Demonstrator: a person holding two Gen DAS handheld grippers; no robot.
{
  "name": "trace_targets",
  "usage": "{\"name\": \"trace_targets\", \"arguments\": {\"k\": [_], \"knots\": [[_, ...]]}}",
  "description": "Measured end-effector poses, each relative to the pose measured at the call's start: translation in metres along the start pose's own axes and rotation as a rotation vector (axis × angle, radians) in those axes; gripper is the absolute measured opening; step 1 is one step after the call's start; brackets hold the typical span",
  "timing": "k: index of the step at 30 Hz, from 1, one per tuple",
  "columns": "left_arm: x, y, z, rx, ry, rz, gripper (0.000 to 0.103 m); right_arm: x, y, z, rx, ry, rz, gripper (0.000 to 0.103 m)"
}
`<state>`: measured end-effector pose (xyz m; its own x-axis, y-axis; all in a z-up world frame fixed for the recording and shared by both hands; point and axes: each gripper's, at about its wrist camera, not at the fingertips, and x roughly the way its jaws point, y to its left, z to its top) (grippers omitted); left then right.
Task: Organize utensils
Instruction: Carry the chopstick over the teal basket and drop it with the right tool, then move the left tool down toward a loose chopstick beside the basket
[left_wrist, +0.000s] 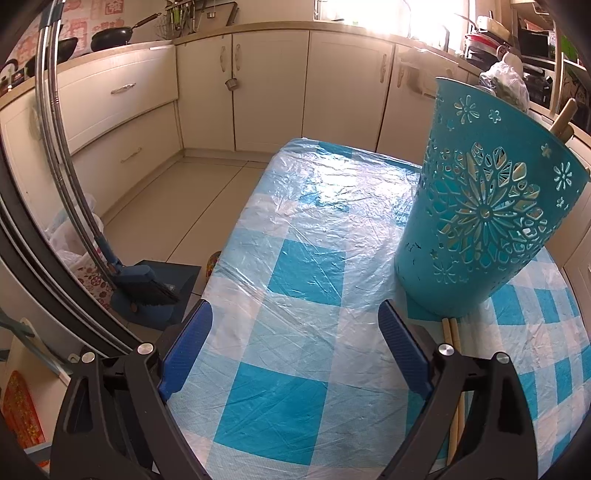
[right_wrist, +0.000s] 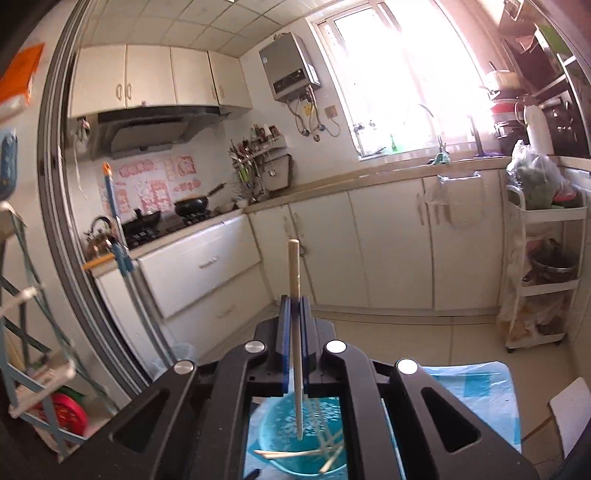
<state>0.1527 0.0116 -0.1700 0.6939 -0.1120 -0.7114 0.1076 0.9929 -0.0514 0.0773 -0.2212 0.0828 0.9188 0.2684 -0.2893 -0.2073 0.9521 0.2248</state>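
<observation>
Left tongs (left_wrist: 295, 350) spread wide, nothing between, low over checked tabletop (left_wrist: 280, 369). Two chopsticks (left_wrist: 452, 332) lie flat on tabletop, ends against base of teal holder (left_wrist: 480, 206). Holder just right of left tongs, upright (one stick end pokes above its far rim). Right tongs (right_wrist: 294, 314) pressed together on single chopstick (right_wrist: 295, 280), directly above holder, several sticks inside.

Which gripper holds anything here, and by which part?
The right gripper is shut on a chopstick, clamped around mid-length above the blue holder. The left gripper is open and holds nothing.
</observation>
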Motion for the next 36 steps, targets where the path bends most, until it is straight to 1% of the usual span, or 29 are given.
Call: {"name": "trace_targets", "arguments": {"k": [6, 10, 14, 22, 24, 26, 28, 30, 31, 33, 36], "knots": [[0.0, 0.0, 0.0, 0.0, 0.001, 0.0, 0.088, 0.036, -0.018, -0.051, 0.014, 0.127, -0.063, 0.005], [0.0, 0.0, 0.0, 0.001, 0.001, 0.002, 0.088, 0.042, -0.026, -0.068, 0.042, 0.18, -0.068, 0.006], [0.001, -0.001, 0.0, 0.004, 0.001, 0.005, 0.088, 0.029, -0.028, -0.069, 0.059, 0.17, -0.071, 0.012], [0.001, 0.0, -0.001, 0.004, 0.0, 0.004, 0.088, -0.017, -0.017, -0.079, 0.081, 0.105, -0.087, 0.014], [0.001, 0.0, -0.001, 0.003, 0.001, 0.004, 0.088, -0.029, -0.011, -0.087, 0.088, 0.095, -0.099, 0.019], [0.001, 0.0, 0.0, 0.004, 0.0, 0.004, 0.088, -0.034, -0.006, -0.098, 0.088, 0.098, -0.112, 0.028], [0.001, 0.0, -0.001, 0.004, 0.0, 0.003, 0.088, -0.035, 0.001, -0.118, 0.081, 0.138, -0.123, 0.031], [0.001, 0.0, -0.001, 0.003, 0.0, 0.003, 0.088, -0.027, 0.008, -0.14, 0.075, 0.214, -0.131, 0.031], [0.001, 0.0, -0.001, 0.004, 0.001, 0.003, 0.088, -0.017, 0.01, -0.158, 0.072, 0.279, -0.141, 0.031], [0.001, 0.001, -0.001, 0.001, 0.0, 0.002, 0.088, 0.001, 0.011, -0.182, 0.084, 0.376, -0.146, 0.031], [-0.001, 0.002, -0.001, -0.007, -0.002, -0.002, 0.088, 0.023, 0.008, -0.204, 0.107, 0.461, -0.159, 0.026]]}}
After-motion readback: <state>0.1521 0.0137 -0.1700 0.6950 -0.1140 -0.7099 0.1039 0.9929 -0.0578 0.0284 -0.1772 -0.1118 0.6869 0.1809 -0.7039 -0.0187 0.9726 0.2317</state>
